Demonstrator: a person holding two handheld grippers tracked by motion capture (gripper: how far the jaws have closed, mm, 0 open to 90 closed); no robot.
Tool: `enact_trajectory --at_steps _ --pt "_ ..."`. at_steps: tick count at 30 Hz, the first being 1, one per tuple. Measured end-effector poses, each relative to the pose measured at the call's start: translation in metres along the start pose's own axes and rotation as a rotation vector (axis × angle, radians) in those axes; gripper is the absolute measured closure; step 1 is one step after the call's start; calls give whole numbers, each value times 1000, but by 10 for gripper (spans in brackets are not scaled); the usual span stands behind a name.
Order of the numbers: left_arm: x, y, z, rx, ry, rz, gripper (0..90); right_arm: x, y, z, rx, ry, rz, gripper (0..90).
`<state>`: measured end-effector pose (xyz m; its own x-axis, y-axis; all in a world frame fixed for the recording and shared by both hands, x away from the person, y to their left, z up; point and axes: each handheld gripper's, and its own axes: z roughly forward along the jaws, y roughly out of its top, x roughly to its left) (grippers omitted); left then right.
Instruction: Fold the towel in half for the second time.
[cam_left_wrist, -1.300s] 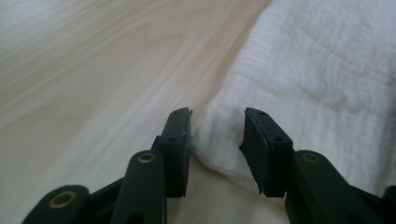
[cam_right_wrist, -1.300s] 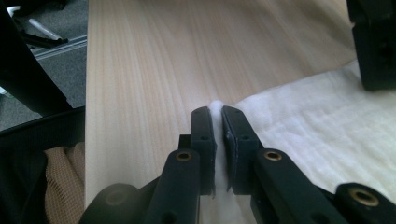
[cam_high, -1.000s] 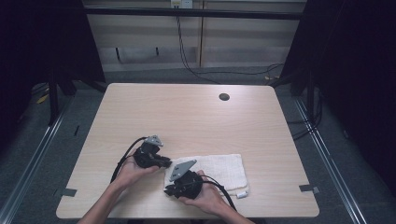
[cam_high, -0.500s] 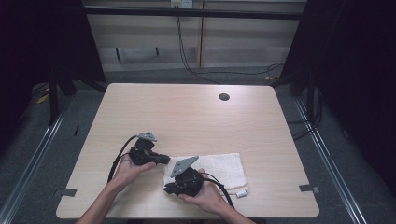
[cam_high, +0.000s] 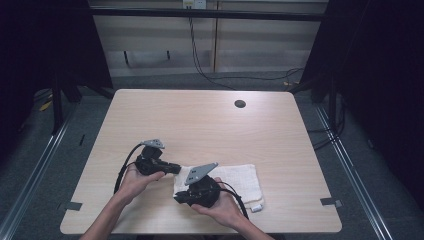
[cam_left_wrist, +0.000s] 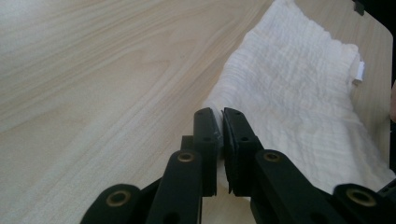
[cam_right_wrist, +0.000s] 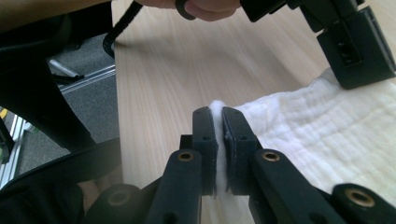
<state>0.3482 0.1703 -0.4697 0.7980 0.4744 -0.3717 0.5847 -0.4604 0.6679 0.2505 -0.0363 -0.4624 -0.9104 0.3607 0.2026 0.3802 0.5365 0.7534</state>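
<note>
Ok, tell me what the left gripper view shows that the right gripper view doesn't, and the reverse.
Left gripper view: the towel's far edge with its small white tag, and the left gripper shut on the towel's near corner. Right gripper view: the floor past the table edge, the other gripper at top right, and the right gripper shut on a towel edge. Both: white towel on the wooden table.

Lab: bare table (cam_high: 200, 120), dark curtains (cam_high: 45, 45), cables (cam_high: 200, 55).

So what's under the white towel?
The white towel lies flat on the wooden table, so bare tabletop shows all around it. Whatever sits beneath the cloth itself is covered. Both tongs pinch its near edge.
</note>
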Motion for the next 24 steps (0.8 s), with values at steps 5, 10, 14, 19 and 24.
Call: enact_trajectory --at_steps 5,10,14,19,24 --pt "2 4 -16 -30 10 -5 847 3 10 -5 -27 2 -17 851" --pt "2 8 -28 -42 19 6 848 4 20 -5 -48 9 -17 851" --pt "-3 17 -40 -48 55 9 848 6 36 -5 -77 7 -37 851" --pt "-4 23 -50 -60 71 19 848 10 49 -5 -124 11 -50 851" --pt "1 22 -45 -45 72 4 848 11 44 -3 -121 2 -42 852"
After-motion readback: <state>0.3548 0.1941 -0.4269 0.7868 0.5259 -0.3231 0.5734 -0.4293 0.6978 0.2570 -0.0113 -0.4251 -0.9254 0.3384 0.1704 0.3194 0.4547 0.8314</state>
